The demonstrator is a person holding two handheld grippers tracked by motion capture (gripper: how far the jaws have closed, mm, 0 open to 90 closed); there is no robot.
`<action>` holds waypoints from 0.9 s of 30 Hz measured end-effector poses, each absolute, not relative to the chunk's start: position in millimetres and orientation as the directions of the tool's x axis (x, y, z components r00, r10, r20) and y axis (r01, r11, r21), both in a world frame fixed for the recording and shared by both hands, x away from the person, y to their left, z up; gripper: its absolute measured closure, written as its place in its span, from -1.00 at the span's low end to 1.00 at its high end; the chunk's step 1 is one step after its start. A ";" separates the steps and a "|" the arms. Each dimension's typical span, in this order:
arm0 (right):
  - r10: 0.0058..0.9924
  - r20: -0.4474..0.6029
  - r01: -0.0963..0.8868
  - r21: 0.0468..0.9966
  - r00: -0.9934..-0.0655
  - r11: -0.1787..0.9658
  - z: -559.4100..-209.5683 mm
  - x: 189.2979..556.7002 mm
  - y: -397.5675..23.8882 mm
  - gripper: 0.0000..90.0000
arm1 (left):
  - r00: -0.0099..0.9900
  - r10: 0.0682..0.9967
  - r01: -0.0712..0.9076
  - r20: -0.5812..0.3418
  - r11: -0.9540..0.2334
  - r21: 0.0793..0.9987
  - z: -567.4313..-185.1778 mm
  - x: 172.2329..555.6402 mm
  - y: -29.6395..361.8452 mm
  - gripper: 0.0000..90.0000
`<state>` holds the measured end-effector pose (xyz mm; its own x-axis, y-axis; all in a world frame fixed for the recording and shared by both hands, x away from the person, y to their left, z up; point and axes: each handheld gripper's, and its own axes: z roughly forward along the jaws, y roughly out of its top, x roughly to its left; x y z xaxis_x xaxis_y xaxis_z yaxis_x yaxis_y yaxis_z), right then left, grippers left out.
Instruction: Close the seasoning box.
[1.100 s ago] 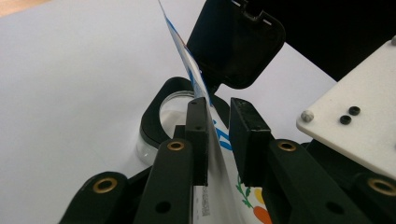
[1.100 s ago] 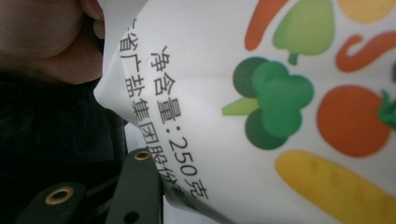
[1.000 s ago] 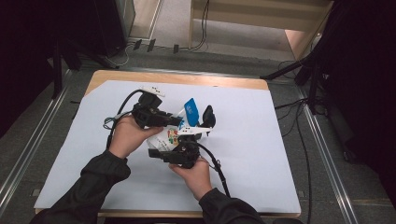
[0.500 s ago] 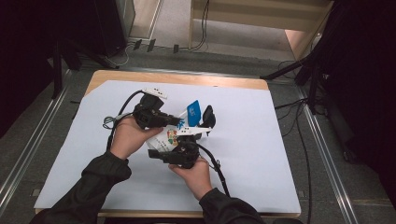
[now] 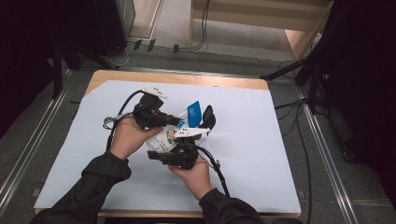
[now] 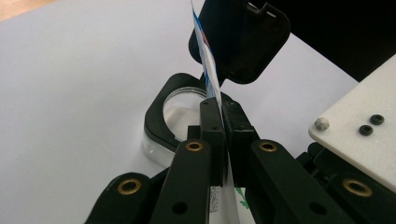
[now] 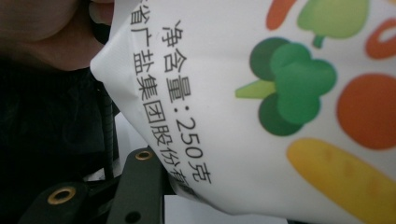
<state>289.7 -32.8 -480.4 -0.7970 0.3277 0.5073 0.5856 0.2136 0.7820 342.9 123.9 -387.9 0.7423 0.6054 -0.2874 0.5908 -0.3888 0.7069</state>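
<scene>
Nearest the person, the right gripper (image 5: 180,140) holds the body of a white salt pouch (image 5: 169,138) printed with vegetables; in the right gripper view the pouch (image 7: 261,102) bulges across the frame, but how firmly the jaws press I cannot tell for certain, though the high view suggests they clasp it. Just beyond, the left gripper (image 6: 223,126) is clenched on the pouch's thin blue top edge (image 6: 209,70), the film standing upright on edge between the closed pads. The jaws have just been closing onto that film. The pouch sits lifted above the white sheet (image 5: 261,140), near the middle of the table (image 5: 116,75), slightly toward its far edge.

The pouch should handle as a small, soft, fairly dense bag: the contents can shift, the film is slick and crumples. The flat sealed top is the best place to pinch; the belly needs a wider, gentler clasp.

Farther off lies a clear container with a black hinged lid (image 6: 243,37) standing open, its round mouth (image 6: 180,105) just behind the left jaws.
</scene>
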 end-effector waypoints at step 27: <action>0.303 0.542 0.604 0.779 -0.784 0.168 -478.5 290.9 -36.3 0.42 | 0.744 0.588 0.592 -0.316 -0.363 0.720 -384.9 343.6 126.6 0.70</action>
